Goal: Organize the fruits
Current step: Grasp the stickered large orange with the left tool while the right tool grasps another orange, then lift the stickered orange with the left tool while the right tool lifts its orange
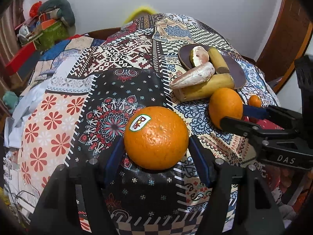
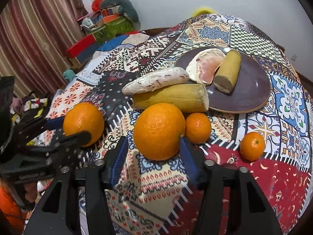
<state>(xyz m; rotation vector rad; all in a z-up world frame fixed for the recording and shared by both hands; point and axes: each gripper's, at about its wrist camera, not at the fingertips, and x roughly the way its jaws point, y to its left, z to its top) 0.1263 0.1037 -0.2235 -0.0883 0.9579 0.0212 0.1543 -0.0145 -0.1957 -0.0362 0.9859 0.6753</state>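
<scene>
Oval sticker (image 1: 140, 123) on the big orange (image 1: 156, 138) carried a red logo reading "Dole", white letters "DAS" were printed on the black body of the right gripper (image 1: 240, 117), its other lettering too blurred to read

Two large oranges (image 2: 158, 131), two small mandarins (image 2: 198, 127), two banana pieces (image 2: 170, 98), two pomelo segments (image 2: 156, 80), one plate (image 2: 252, 90)

Patchwork tablecloth (image 2: 289, 101); striped curtain (image 2: 29, 39); cluttered boxes (image 2: 109, 23) by wall.
</scene>
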